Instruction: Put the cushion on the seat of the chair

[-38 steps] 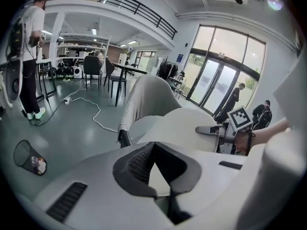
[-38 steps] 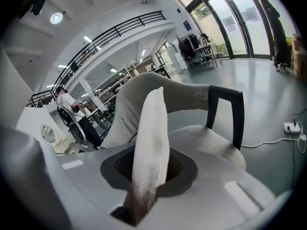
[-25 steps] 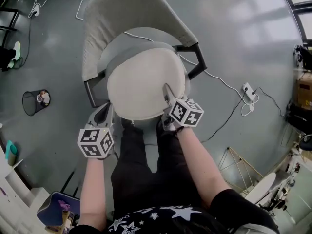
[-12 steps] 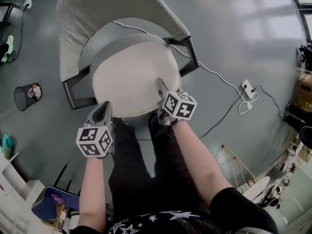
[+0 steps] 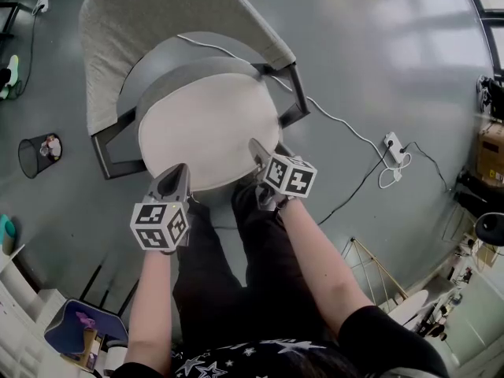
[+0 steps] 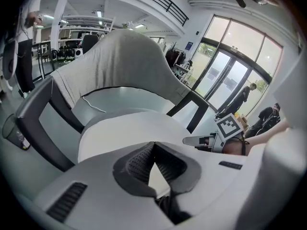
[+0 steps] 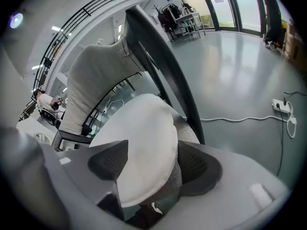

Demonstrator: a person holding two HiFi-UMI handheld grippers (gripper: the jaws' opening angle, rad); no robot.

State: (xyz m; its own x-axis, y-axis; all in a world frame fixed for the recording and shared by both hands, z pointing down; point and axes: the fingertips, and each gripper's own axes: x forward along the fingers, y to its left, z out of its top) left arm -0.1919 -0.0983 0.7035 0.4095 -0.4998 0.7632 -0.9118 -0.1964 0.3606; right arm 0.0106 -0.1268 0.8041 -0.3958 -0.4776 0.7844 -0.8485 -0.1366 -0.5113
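The round cushion (image 5: 209, 132), white on top with a grey side, lies on the grey seat (image 5: 157, 65) of the chair, in front of its curved fabric backrest (image 5: 157, 22). My right gripper (image 5: 256, 150) is at the cushion's near right rim. In the right gripper view its jaws (image 7: 153, 162) are opening and stand wide, with the cushion's edge (image 7: 144, 138) between the pads. My left gripper (image 5: 175, 178) is at the near left rim. In the left gripper view its pads meet at the tips (image 6: 153, 147), holding nothing, with the cushion (image 6: 129, 131) just beyond.
A white cable (image 5: 331, 120) runs under the chair to a power strip (image 5: 391, 142) on the floor at the right. A wire bin (image 5: 39, 150) stands at the left. The person's black-trousered legs (image 5: 236, 266) are close against the chair's front.
The right jaws have opened off the cushion's rim. Both grippers have come down and the left one has closed in on the near edge. The cushion has settled lower over the seat.
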